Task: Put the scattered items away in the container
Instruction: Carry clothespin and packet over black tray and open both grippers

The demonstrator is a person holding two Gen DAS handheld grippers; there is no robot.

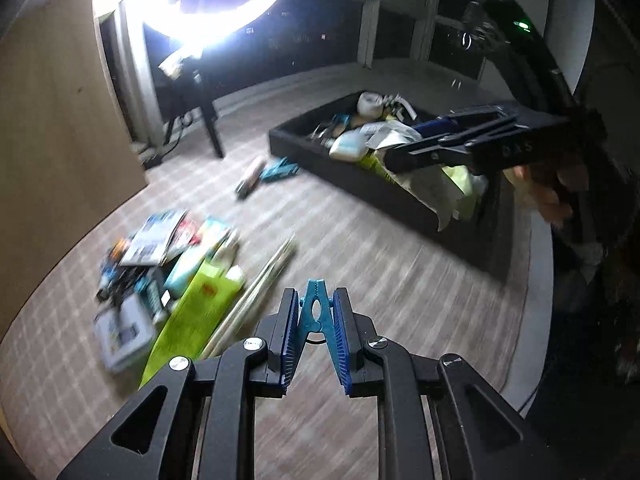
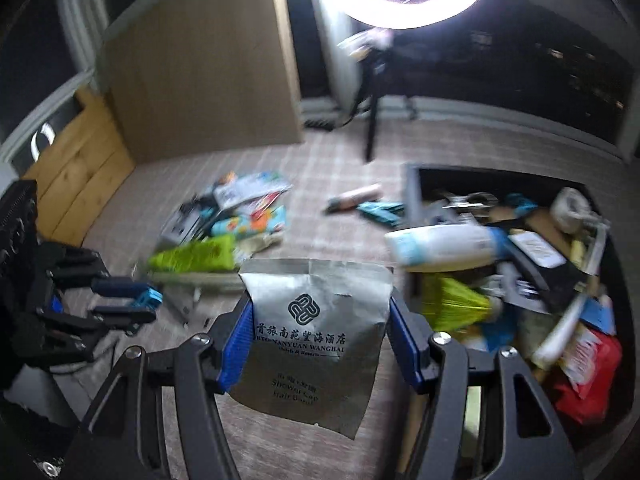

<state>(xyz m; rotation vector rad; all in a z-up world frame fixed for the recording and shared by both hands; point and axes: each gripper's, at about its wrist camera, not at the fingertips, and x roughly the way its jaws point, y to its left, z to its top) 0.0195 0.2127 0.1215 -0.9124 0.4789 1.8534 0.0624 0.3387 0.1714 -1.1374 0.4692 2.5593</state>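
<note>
My left gripper (image 1: 316,292) is shut on a teal clothespin (image 1: 318,312), held upright between its blue pads above the floor. In the right wrist view the same left gripper (image 2: 152,300) is at the left with the clothespin (image 2: 149,298). My right gripper (image 2: 319,294) is shut on a silver shower-cap packet (image 2: 316,344), pads pressing on its two side edges. Seen from the left wrist, the right gripper (image 1: 416,140) hangs over the black container (image 1: 360,184), which is full of mixed items. A scattered pile (image 1: 168,264) of packets and boxes lies on the floor.
A pink tube (image 1: 250,178) and a teal item (image 1: 280,170) lie beside the container's wall (image 2: 414,192). A ring light on a tripod (image 2: 372,120) stands behind, next to a tall wooden panel (image 2: 200,72). Pale wooden boards (image 2: 80,168) lean at the left. Dark windows line the back.
</note>
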